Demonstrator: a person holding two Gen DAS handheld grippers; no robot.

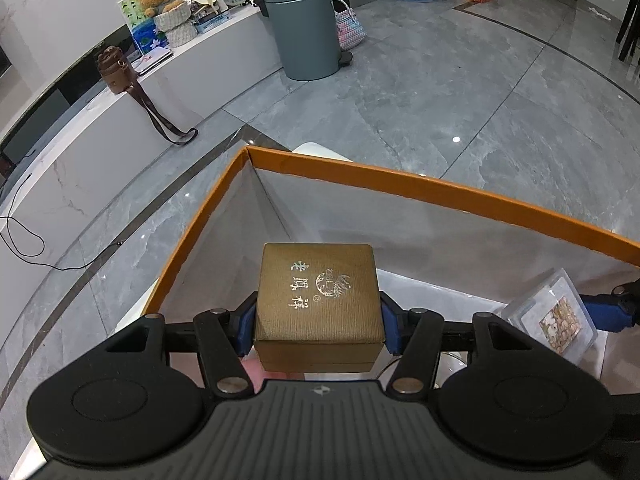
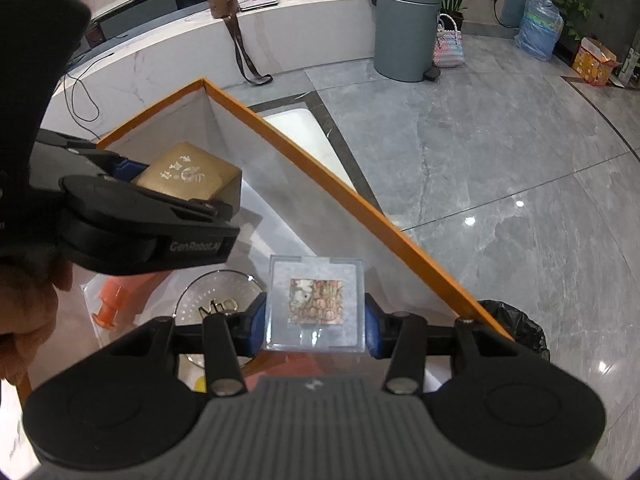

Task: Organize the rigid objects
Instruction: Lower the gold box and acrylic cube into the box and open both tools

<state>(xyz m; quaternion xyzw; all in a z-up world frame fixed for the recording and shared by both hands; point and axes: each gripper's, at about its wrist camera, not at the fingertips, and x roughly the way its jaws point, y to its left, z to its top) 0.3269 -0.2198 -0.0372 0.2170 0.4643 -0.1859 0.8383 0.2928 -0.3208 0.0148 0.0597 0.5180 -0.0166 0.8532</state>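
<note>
My left gripper (image 1: pixel 318 322) is shut on a brown-gold square box (image 1: pixel 318 300) with silver characters on its lid, held above the inside of a large open box with an orange rim (image 1: pixel 460 196) and white walls. My right gripper (image 2: pixel 316 316) is shut on a clear flat plastic case (image 2: pixel 316 304) with a small picture inside, held over the same orange-rimmed box (image 2: pixel 340 188). The clear case also shows at the right in the left wrist view (image 1: pixel 556 316). The gold box (image 2: pixel 192 176) and the left gripper show at the left in the right wrist view.
In the box lie a round clear disc with lettering (image 2: pixel 218 300) and an orange plastic piece (image 2: pixel 116 300). On the grey tiled floor stand a grey pedal bin (image 1: pixel 304 28), a woven bag (image 1: pixel 350 26) and a black bin bag (image 2: pixel 516 328). A white curved counter (image 1: pixel 120 120) carries a brown pouch (image 1: pixel 114 70).
</note>
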